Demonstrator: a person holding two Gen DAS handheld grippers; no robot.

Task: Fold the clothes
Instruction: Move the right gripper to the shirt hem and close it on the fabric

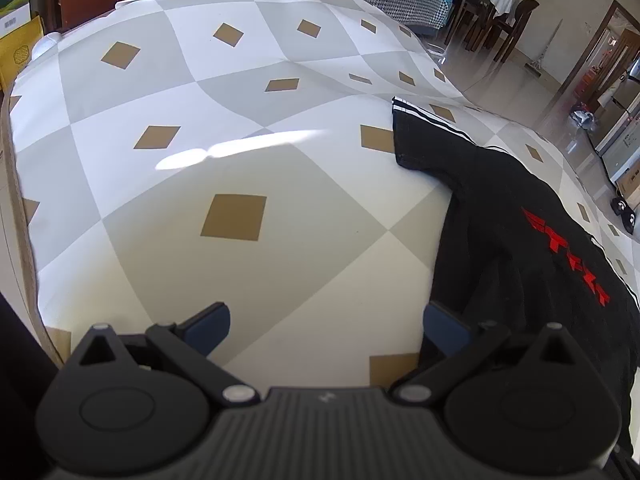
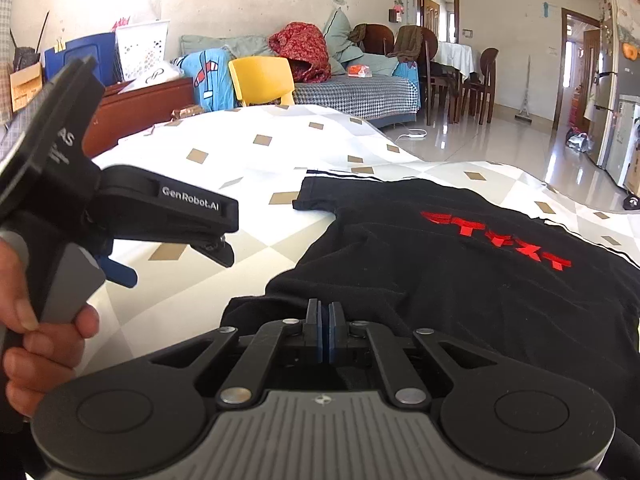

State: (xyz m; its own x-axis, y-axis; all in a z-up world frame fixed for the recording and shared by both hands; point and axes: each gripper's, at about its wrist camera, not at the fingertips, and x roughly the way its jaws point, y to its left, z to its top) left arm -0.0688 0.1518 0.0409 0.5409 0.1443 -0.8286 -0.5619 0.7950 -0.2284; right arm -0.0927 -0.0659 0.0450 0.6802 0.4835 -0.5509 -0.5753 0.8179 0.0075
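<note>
A black T-shirt (image 2: 440, 264) with red lettering lies spread on the surface (image 1: 248, 128) (covered in a grey-and-white diamond cloth), one sleeve reaching out to its left. The right gripper (image 2: 325, 320) has its jaws pressed together at the shirt's near hem, though whether cloth is pinched between them cannot be told. The left gripper (image 1: 326, 322), held in a hand (image 2: 44, 340), hovers beside the shirt with jaws wide apart, and a white perforated basket (image 2: 142, 50) stands by the far wall, its contents not visible.
</note>
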